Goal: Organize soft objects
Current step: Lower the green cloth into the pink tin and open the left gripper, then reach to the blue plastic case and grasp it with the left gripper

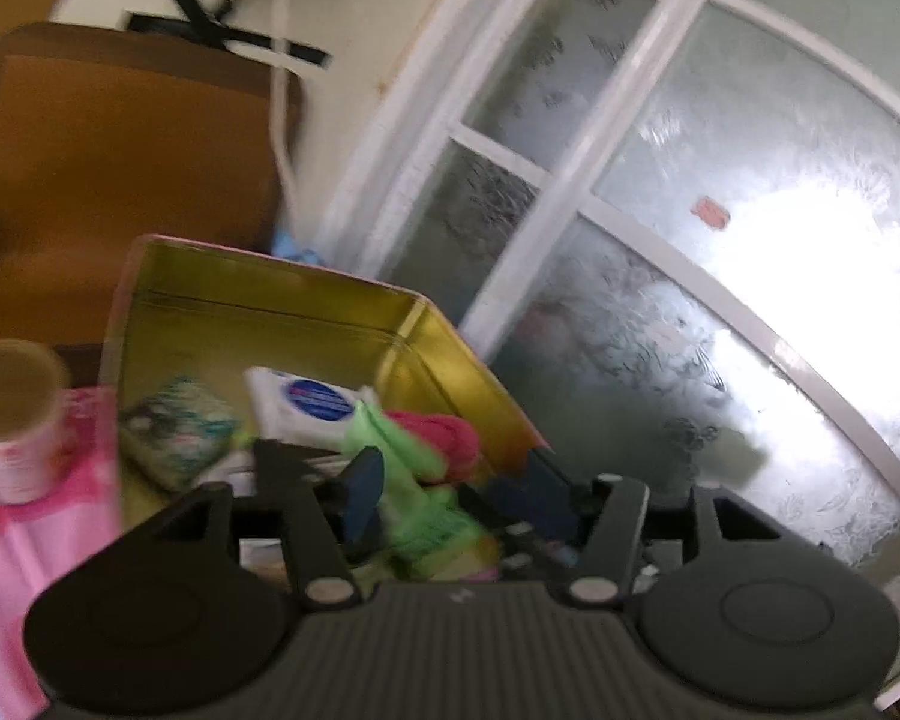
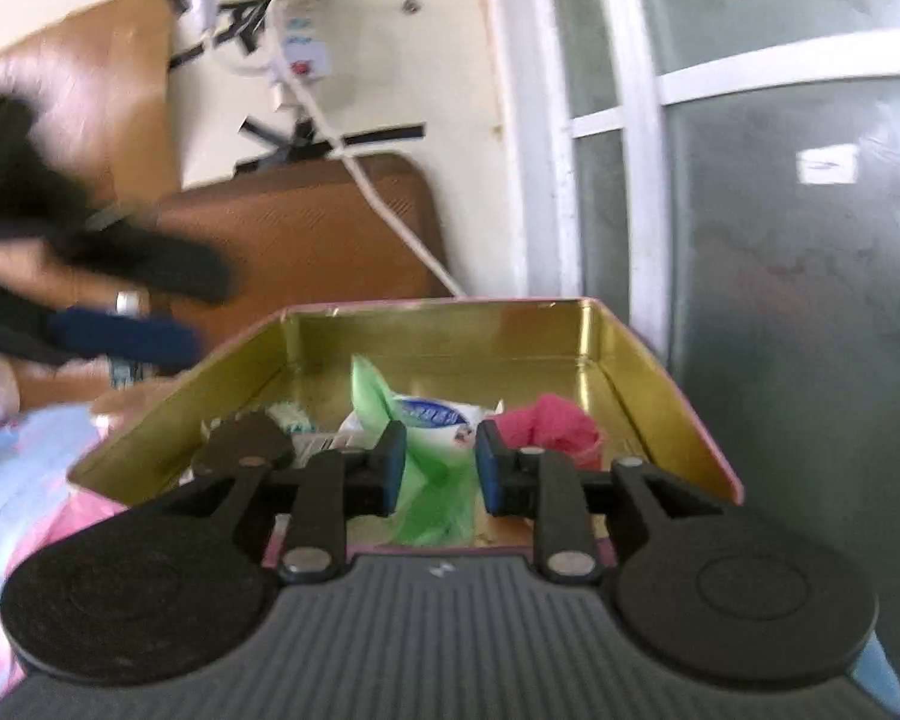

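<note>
An open gold tin (image 1: 270, 306) (image 2: 450, 336) holds a green cloth (image 1: 408, 450) (image 2: 432, 480), a pink-red cloth (image 1: 444, 429) (image 2: 546, 420), a white wipes pack with a blue label (image 1: 306, 399) (image 2: 432, 417) and a patterned sponge-like pad (image 1: 174, 432). My left gripper (image 1: 450, 498) hovers open over the tin's near right corner; the green cloth shows between its blue pads without being pressed. My right gripper (image 2: 439, 471) stands open at the tin's near rim, with the green cloth lying loose between its fingers. In the right wrist view the left gripper (image 2: 174, 312) appears blurred at the left.
A cup (image 1: 12, 414) stands on pink fabric left of the tin. A brown padded board (image 1: 120, 180) (image 2: 306, 222) and a white cable (image 1: 282, 120) (image 2: 390, 210) lie behind it. A frosted glass window (image 1: 690, 240) (image 2: 780, 240) fills the right side. Blue and pink bedding (image 2: 24, 480) surrounds the tin.
</note>
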Motion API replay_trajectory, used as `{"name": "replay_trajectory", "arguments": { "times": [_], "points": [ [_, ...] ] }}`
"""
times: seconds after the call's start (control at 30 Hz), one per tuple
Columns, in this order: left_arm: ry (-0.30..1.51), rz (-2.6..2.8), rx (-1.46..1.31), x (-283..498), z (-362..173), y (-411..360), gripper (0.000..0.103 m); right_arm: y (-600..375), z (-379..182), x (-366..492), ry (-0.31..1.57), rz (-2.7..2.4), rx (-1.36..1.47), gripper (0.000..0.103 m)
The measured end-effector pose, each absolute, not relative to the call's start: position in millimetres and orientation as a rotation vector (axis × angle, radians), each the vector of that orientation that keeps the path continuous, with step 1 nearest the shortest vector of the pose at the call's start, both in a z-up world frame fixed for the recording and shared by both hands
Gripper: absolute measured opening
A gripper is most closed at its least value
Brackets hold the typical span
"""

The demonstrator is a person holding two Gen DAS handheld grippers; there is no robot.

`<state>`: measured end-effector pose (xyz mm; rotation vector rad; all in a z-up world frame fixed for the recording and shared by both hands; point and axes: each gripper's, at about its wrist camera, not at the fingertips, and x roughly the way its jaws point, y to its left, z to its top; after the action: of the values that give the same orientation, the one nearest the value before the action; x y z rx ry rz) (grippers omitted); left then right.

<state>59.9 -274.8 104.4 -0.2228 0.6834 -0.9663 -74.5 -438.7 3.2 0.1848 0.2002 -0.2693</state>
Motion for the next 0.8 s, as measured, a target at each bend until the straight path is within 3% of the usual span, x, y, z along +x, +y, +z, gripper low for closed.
{"name": "replay_trajectory", "arguments": {
  "times": [0.3, 0.47, 0.6, 0.8],
  "points": [
    [0.664, -0.609, -0.255, 20.1, 53.0, -77.9, 0.059, -371.9, 41.4, -96.2, 0.08, 0.004, 0.245, 0.038],
    [0.65, -0.349, -0.31, -12.7, 25.8, 35.6, 0.059, -266.6, 44.1, -39.8, 0.243, 0.351, 0.251, 0.041],
    [0.61, -0.234, -0.357, -28.1, 16.1, 89.9, 0.059, -154.7, 33.3, 20.9, 0.376, 0.498, 0.17, 0.056],
    [0.564, -0.207, -0.431, -37.1, 4.4, 131.3, 0.059, -67.5, 27.8, 124.1, 0.554, 0.456, 0.268, 0.056]
  ]
}}
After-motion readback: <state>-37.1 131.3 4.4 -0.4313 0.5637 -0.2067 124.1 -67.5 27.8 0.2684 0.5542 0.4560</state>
